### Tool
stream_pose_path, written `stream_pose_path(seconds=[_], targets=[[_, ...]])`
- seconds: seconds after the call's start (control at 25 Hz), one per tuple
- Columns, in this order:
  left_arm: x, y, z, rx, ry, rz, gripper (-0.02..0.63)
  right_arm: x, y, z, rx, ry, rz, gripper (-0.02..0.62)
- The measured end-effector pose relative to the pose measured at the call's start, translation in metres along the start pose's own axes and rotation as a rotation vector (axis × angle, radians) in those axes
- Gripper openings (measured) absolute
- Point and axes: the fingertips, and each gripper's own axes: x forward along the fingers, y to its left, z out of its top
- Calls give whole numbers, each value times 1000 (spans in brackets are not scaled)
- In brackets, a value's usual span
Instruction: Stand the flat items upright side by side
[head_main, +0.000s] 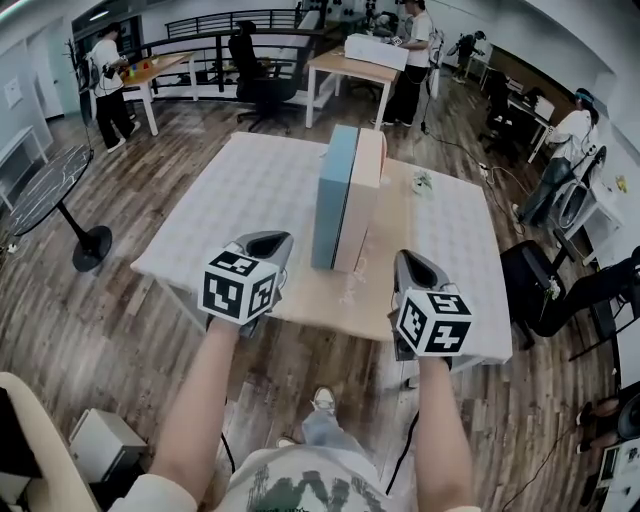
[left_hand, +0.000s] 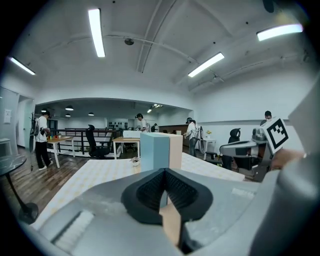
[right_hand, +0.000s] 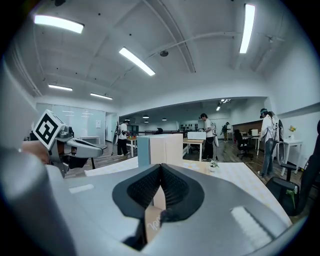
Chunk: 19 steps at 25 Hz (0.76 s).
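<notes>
Left gripper (head_main: 268, 243): hovering at the near edge of the table (head_main: 240, 200), short of the two slabs and to their left; its black-padded jaws are sitting fully together, gripping nothing.
Right gripper (head_main: 415, 268): hovering at the same edge on the slabs' right; its jaws are likewise pressing pad to pad, with nothing between them.
Blue slab (head_main: 333, 195): standing upright on its edge near the middle of the table, apart from both grippers.
Peach slab (head_main: 362, 200): standing upright just right of the blue one, the two broad faces touching side by side.
Small pot (head_main: 422, 183): sitting on the tabletop beyond the slabs, to their right and clear of them.
Wooden floor (head_main: 130, 330): showing on all sides of the table.
Office chair (head_main: 250, 60): standing well behind the table.
Person (head_main: 410, 60): standing at a far desk (head_main: 350, 68) at the back of the room.
</notes>
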Motion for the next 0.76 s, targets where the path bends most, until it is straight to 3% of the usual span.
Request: stream_pose_path(seconds=[0.76], targets=[[2, -5, 1, 1, -2, -24, 5, -1, 2, -2, -11, 1, -4, 0]])
